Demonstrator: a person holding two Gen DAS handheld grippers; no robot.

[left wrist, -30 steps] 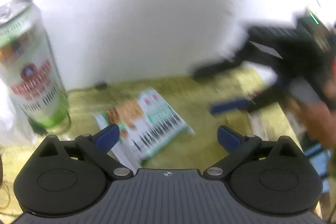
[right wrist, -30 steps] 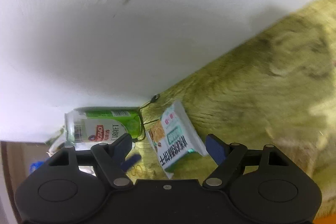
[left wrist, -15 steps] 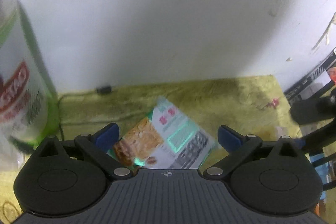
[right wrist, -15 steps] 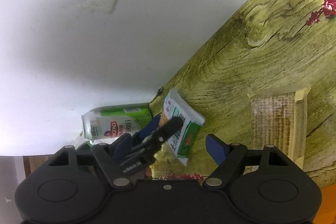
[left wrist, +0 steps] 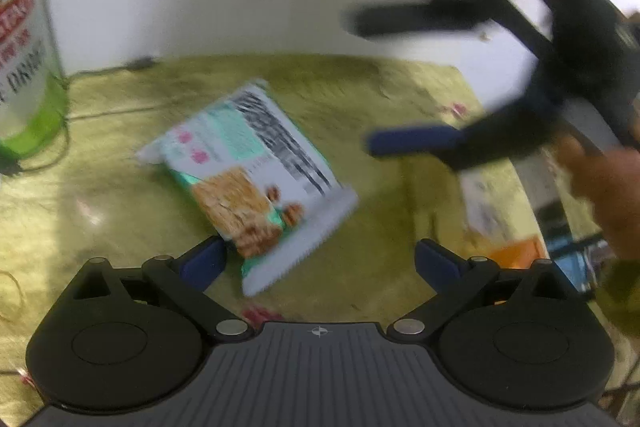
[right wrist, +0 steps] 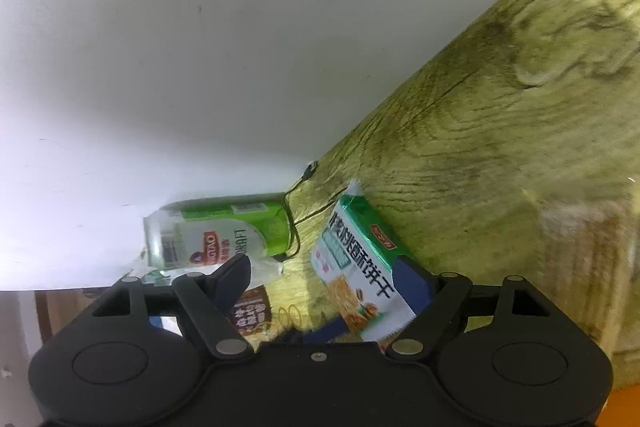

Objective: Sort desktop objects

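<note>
Left gripper (left wrist: 318, 261): jaws wide apart, nothing pinched; biscuit packet's near corner lies between the blue pads
Right gripper (right wrist: 320, 281): jaws wide, empty; seen blurred at right of the left wrist view, a hand (left wrist: 608, 195) behind it
Surface: yellow-green wood-grain table (right wrist: 500, 131); white wall (right wrist: 180, 47) behind it, scuffed
Biscuit packet (left wrist: 252, 183): flat on the table, centre of frame, lying diagonally
Beer can (left wrist: 24, 39): upright at far left edge, near the wall; a thin cable (right wrist: 294, 227) runs past its base
Brown packet (right wrist: 250, 311): lower left in right wrist view, partly hidden by the finger
</note>
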